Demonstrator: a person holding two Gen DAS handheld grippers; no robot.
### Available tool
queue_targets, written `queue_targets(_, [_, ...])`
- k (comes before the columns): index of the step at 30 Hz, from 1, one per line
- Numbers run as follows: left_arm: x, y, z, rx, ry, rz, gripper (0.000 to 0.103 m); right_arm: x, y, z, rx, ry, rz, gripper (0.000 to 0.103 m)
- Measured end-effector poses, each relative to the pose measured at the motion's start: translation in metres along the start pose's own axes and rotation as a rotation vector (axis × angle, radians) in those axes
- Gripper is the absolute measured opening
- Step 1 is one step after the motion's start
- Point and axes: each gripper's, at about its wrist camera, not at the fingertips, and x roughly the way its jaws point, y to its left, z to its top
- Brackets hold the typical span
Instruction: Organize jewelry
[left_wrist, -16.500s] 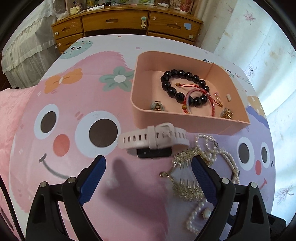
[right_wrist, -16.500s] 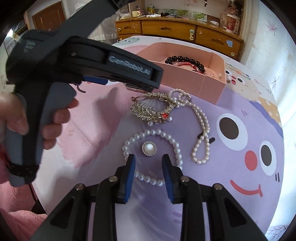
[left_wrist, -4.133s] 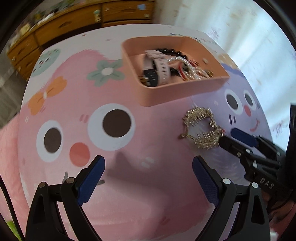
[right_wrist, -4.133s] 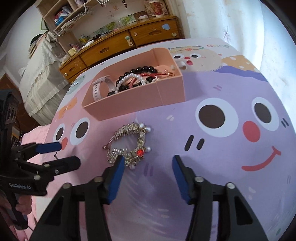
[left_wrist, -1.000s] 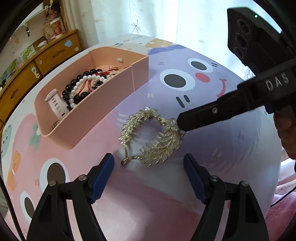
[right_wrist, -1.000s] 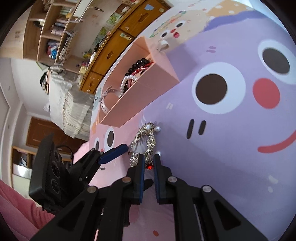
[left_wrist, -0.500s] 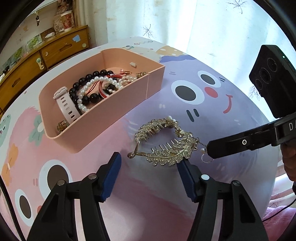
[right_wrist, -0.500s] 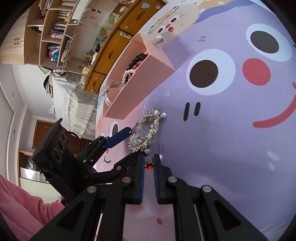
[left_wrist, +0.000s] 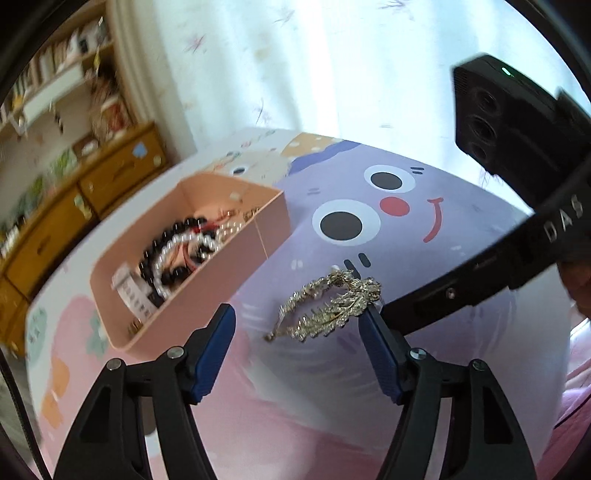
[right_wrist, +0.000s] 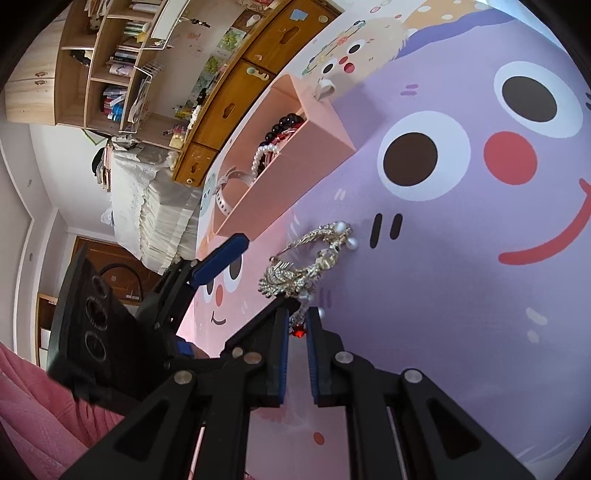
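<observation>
One "DAS" marking, right gripper (left_wrist: 373, 306)

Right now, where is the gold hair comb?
The hair comb hangs just over the purple part of the cloth, pinched at one end by the right gripper, between the open left gripper's fingers, near the pink box.

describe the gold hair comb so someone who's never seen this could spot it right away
Find the pink tray on the cartoon-face cloth. Just outside its front wall, the gold hair comb is pinched by the right gripper. It alone is leafy gold filigree with pearls and a red stone.
</observation>
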Motion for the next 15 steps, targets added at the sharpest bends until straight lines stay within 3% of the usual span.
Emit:
queue_targets(2, [0.001, -0.002, 0.001, 0.021, -0.010, -0.008, 0.067, -0.001, 0.001, 0.000, -0.004, -0.002, 0.001, 0.009])
queue_targets(4, [0.003, 0.000, 0.002, 0.018, -0.009, -0.038, 0.056, -0.003, 0.001, 0.000, -0.015, -0.003, 0.003, 0.009])
queue_targets(6, [0.005, 0.000, 0.003, 0.020, -0.002, -0.058, 0.024, -0.006, 0.002, 0.002, -0.033, -0.011, -0.015, 0.009])
queue_targets(8, [0.010, -0.003, 0.004, 0.025, 0.011, -0.070, 0.016, -0.009, 0.002, 0.004, -0.029, -0.017, -0.016, 0.011])
queue_targets(15, [0.008, 0.003, 0.009, -0.032, 0.000, -0.058, 0.010, -0.017, 0.001, 0.003, -0.070, -0.002, -0.075, 0.013])
